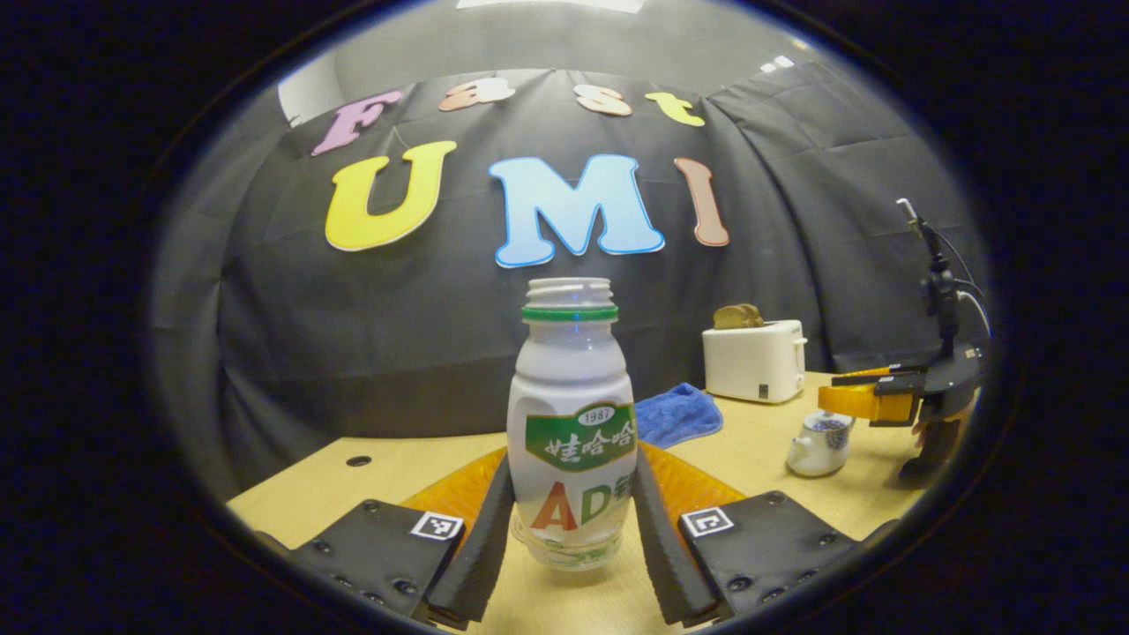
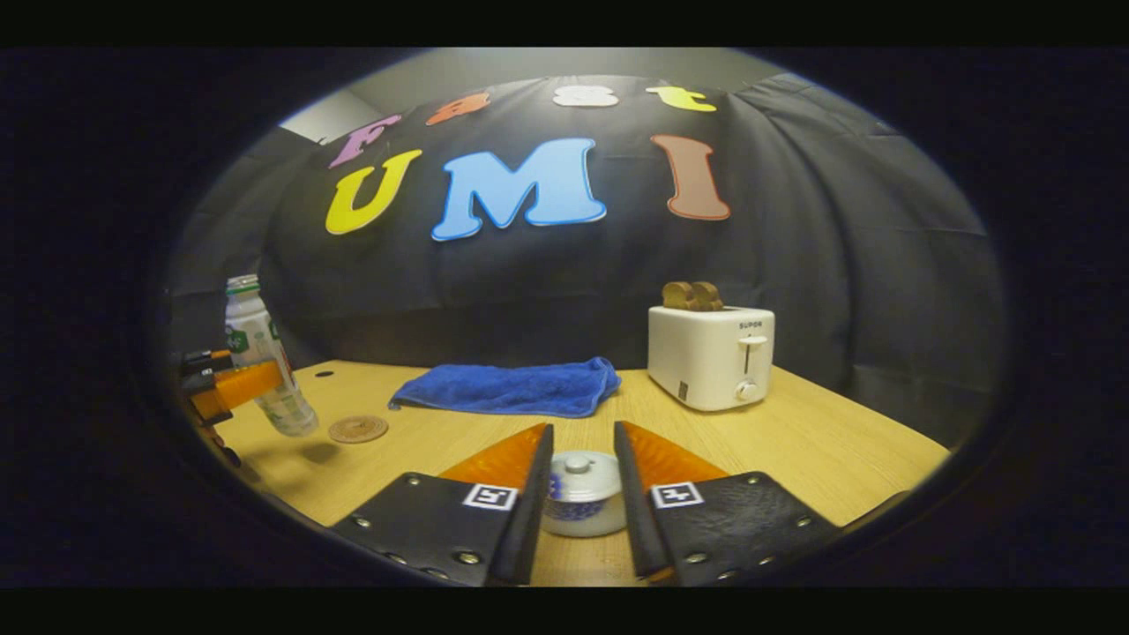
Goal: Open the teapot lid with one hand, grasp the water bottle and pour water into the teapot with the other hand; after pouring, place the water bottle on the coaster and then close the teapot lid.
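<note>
In the left gripper view, the bottle (image 1: 571,423) stands upright between the fingers of the left gripper (image 1: 571,529), its long axis vertical and its mouth uncapped; both fingers lie against its lower sides, clamped on it, and its base looks to be at or just above the bench (image 1: 423,459), which I cannot settle from here. Far off to the right of these fingers sits the teapot (image 1: 820,443), small and with its lid on, and the right gripper (image 1: 869,401) hangs just above and beside it. A blue cloth (image 1: 677,414) and a toaster (image 1: 755,360) lie beyond the bottle. In the right gripper view, the teapot (image 2: 582,504) sits dead ahead between the fingers of the right gripper (image 2: 582,507), the lid (image 2: 579,474) with its knob facing up; the fingers are apart, flanking the pot closely on both sides, though whether they touch it I cannot tell. So the right hand is the nearer one for the lid, and I judge it must lift slightly and close on the knob. Well to the left of these fingers the coaster (image 2: 358,429) lies flat on the bench, with the bottle (image 2: 265,370) tilted in the left gripper (image 2: 231,388) just beside it.
</note>
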Motion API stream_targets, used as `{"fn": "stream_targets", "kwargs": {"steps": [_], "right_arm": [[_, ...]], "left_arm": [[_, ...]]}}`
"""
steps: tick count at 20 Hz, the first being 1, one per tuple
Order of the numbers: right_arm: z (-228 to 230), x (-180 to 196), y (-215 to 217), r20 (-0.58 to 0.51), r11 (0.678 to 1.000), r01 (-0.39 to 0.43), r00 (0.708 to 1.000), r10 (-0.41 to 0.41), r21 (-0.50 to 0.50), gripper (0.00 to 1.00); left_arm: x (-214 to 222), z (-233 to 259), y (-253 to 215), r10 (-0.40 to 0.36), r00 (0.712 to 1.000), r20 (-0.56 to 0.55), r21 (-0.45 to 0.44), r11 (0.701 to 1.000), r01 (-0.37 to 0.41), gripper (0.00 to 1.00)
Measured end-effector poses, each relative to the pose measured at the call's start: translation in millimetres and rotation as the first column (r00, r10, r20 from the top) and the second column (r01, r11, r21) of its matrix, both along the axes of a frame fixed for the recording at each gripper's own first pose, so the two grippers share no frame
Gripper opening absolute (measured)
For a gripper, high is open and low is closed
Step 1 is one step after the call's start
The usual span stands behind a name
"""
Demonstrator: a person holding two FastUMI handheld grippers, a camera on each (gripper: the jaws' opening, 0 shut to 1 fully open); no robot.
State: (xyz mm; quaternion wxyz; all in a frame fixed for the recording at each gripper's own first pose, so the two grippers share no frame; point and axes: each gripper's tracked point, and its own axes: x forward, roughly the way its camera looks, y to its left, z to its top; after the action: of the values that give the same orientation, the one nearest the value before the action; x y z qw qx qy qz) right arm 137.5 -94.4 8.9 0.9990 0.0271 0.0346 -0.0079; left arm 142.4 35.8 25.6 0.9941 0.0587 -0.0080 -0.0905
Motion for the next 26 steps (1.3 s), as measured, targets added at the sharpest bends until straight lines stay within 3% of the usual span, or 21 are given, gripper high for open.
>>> {"fn": "stream_targets", "kwargs": {"steps": [1, 3, 4, 5, 8, 13, 15, 17, 18, 26], "right_arm": [[8, -4, -1, 0.032, 1.0, 0.009, 0.999, -0.01, 0.012, 0.58], [20, -11, 2, 0.081, 0.999, 0.017, 0.997, -0.02, 0.029, 0.69], [24, -13, 7, 0.096, 1.0, 0.011, 0.995, -0.014, 0.028, 0.69], [27, -14, 10, 0.107, 1.0, 0.002, 0.994, -0.004, 0.021, 0.69], [27, -16, 21, 0.106, 1.0, -0.031, 0.994, 0.031, -0.002, 0.69], [35, -19, 23, 0.129, 0.998, -0.032, 0.991, 0.039, -0.056, 0.69], [34, -19, 24, 0.124, 0.999, -0.039, 0.991, 0.043, -0.038, 0.69], [33, -18, 25, 0.122, 0.999, -0.043, 0.991, 0.047, -0.03, 0.69], [35, -19, 25, 0.126, 0.999, -0.047, 0.991, 0.05, -0.027, 0.69], [32, -17, 26, 0.119, 0.999, -0.05, 0.992, 0.052, -0.02, 0.69]], "left_arm": [[2, -2, 1, 0.0, 1.0, -0.008, -0.011, 1.0, 0.0, 0.75], [9, -3, 7, 0.02, 1.0, -0.018, -0.018, 1.0, -0.021, 0.81], [14, -1, 11, 0.031, 0.999, -0.024, -0.036, 0.999, -0.031, 0.69], [22, -1, 13, 0.033, 0.999, -0.04, -0.076, 0.996, -0.035, 0.75], [49, -11, 13, 0.007, 0.993, -0.119, -0.177, 0.984, -0.028, 0.75], [86, -21, 25, 0.062, 0.992, -0.108, -0.077, 0.995, -0.071, 0.75], [97, -33, 26, 0.083, 0.989, -0.12, -0.035, 0.996, -0.088, 0.8], [105, -43, 31, 0.098, 0.986, -0.138, -0.033, 0.994, -0.103, 0.8], [106, -46, 29, 0.097, 0.985, -0.146, -0.04, 0.994, -0.104, 0.75], [108, -50, 23, 0.076, 0.985, -0.152, -0.052, 0.995, -0.084, 0.75]]}}
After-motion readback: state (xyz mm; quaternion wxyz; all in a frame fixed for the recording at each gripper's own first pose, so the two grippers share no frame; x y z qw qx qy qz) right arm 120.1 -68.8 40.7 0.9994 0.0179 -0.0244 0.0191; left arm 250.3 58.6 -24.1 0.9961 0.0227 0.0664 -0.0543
